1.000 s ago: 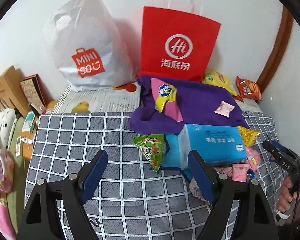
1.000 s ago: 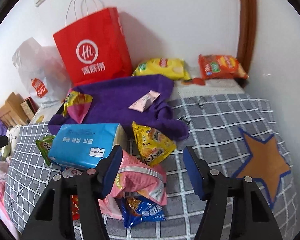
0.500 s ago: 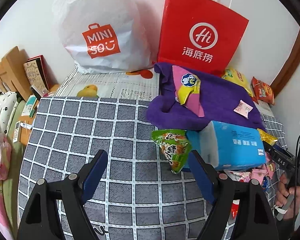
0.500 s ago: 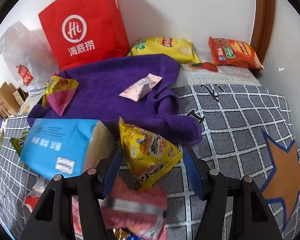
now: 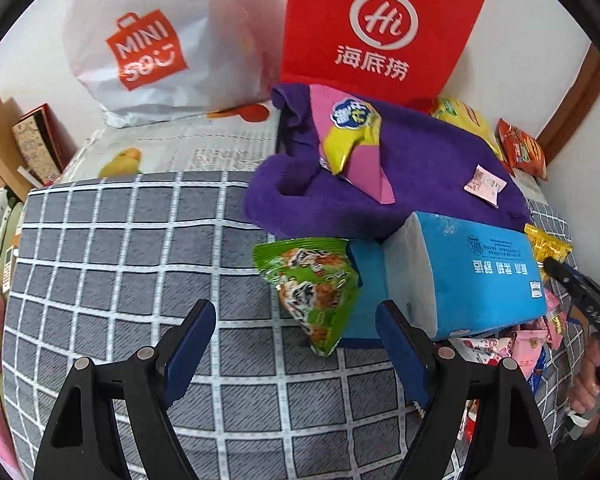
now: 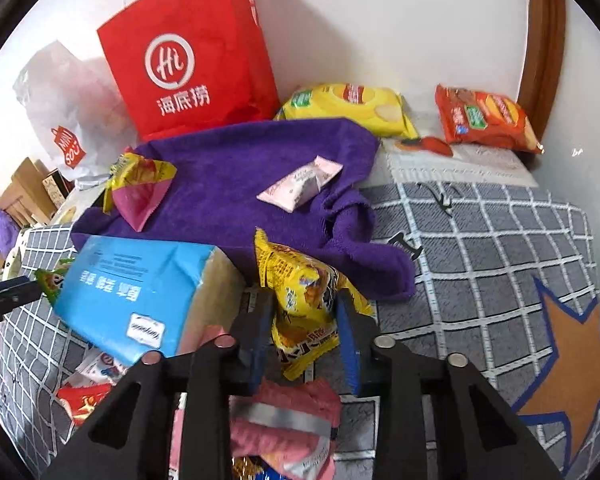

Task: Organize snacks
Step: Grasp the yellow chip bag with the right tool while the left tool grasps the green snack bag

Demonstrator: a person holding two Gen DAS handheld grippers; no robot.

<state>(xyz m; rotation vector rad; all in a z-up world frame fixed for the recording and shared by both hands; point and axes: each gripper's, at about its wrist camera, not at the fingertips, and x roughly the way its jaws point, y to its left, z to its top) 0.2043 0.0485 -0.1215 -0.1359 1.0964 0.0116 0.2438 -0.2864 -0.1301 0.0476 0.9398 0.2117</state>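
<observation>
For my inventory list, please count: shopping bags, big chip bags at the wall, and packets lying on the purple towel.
Shopping bags: 2, red bag, white bag
Chip bags at wall: 2, yellow bag, orange bag
Packets on towel: 2, pink sachet, yellow-pink packet
Total: 6

Checked bed cover (image 5: 120,240) carries purple towel (image 5: 420,168), snacks

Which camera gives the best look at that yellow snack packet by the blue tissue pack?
The right wrist view: the yellow snack packet sits large and centred, with the right gripper closed on it. The left wrist view shows only a yellow corner at the far end of the blue tissue pack.
</observation>
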